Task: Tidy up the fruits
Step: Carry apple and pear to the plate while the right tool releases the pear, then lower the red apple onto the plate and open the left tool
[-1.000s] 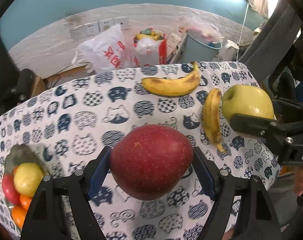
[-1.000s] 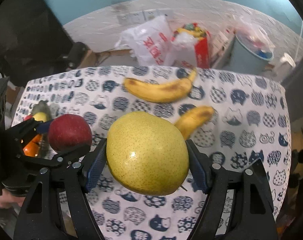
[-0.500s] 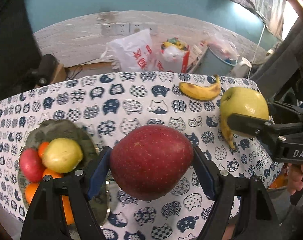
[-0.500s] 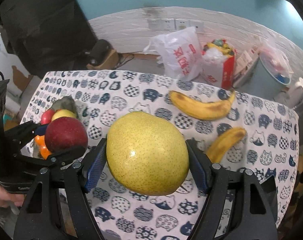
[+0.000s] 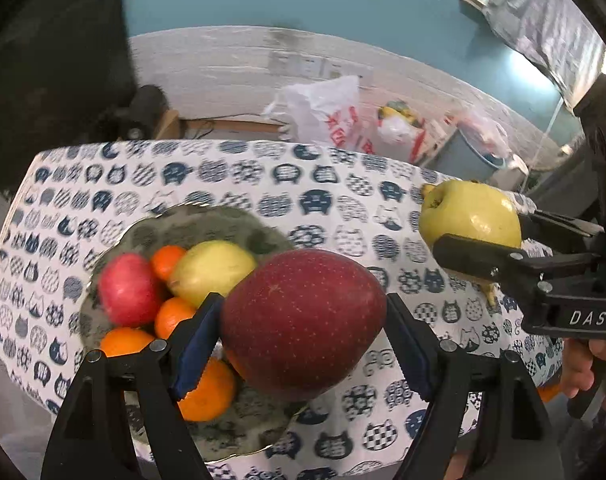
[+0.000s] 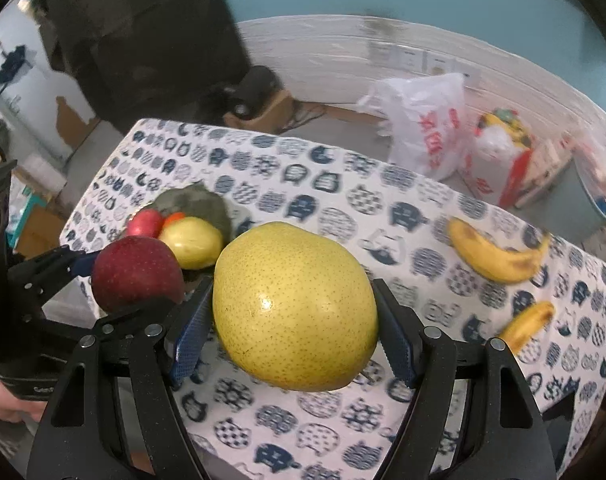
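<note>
Red apple [image 5: 303,322] and pear [image 6: 295,306], each clamped in fingers, are nearing the plate [image 5: 223,220] at nine o'clock; next, lowering and releasing

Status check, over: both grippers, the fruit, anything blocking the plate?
Left gripper clamps red apple. Right gripper clamps yellow pear. Plate already crowded with fruit.

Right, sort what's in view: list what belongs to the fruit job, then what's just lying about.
Part of the job:
- red apple in the left gripper
- yellow pear in the right gripper
- plate with fruit
- two bananas on the tablecloth

Just lying about:
- white plastic bag
- red and white bag
- grey bin
</note>
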The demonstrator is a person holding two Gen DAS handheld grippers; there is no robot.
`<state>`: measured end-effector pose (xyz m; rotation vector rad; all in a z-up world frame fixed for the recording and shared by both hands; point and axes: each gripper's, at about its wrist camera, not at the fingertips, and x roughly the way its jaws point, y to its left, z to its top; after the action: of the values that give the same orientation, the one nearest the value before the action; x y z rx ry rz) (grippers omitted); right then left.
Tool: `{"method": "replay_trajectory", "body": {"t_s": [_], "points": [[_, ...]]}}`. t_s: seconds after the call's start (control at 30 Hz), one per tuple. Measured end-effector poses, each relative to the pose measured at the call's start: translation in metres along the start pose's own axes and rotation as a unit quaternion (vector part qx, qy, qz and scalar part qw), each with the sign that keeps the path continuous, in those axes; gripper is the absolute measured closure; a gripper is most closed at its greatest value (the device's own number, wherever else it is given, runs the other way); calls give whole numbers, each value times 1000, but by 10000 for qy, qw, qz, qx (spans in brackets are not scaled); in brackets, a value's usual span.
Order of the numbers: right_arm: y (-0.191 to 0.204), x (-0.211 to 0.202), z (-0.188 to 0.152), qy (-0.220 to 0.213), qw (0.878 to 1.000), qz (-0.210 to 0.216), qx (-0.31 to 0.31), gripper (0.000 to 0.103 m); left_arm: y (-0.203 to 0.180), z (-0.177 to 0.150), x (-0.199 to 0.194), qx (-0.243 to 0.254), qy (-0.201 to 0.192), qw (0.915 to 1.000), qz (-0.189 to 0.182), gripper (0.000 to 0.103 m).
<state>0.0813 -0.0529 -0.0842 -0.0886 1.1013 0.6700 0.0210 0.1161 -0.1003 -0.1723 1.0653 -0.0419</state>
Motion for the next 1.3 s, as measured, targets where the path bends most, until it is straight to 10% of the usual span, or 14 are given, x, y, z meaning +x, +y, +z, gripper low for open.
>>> {"method": "replay_trajectory", "body": {"t_s": [0.63,1.3], "points": [[97,70,13,561,9951,447,-682,27,102,-32,-16,-860,-80,9957,344,22],[103,118,-5,1079,9902,468,-749,36,120,-41,3,-1009,206,9939,398,22]]}}
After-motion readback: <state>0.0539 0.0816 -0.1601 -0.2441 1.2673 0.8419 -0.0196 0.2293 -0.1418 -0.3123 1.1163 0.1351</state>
